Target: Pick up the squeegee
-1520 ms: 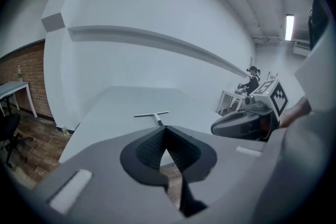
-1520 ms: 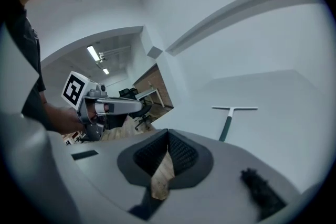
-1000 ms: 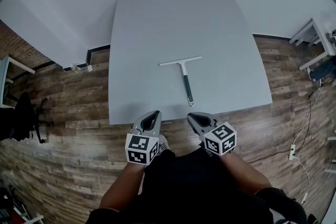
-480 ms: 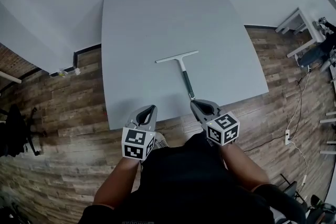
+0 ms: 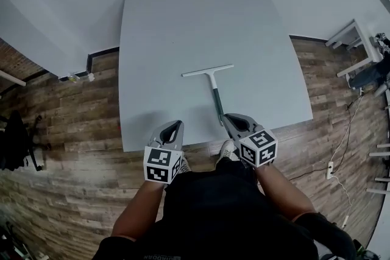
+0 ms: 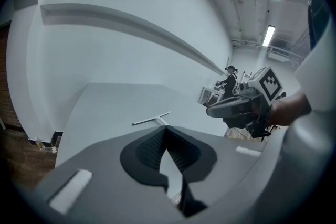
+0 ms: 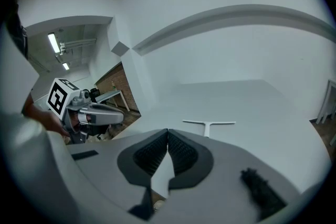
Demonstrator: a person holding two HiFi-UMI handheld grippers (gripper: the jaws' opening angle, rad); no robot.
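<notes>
**A:** Grippers first: how do the jaws stand?

**B:** On the left gripper (image 5: 176,124) the jaws are together, with nothing between them. The right gripper (image 5: 227,118) is the same, its tips meeting on nothing.

**A:** And the squeegee?

**B:** The squeegee (image 5: 212,83) lies flat on the grey table (image 5: 183,21), just ahead of the right gripper. Its handle end is close by that gripper's tip, but I cannot tell whether they touch. From the left gripper it lies ahead and off to the right.

**A:** Which way does it point?

**B:** The handle points toward the grippers, and the blade lies crosswise at the far end.
</notes>
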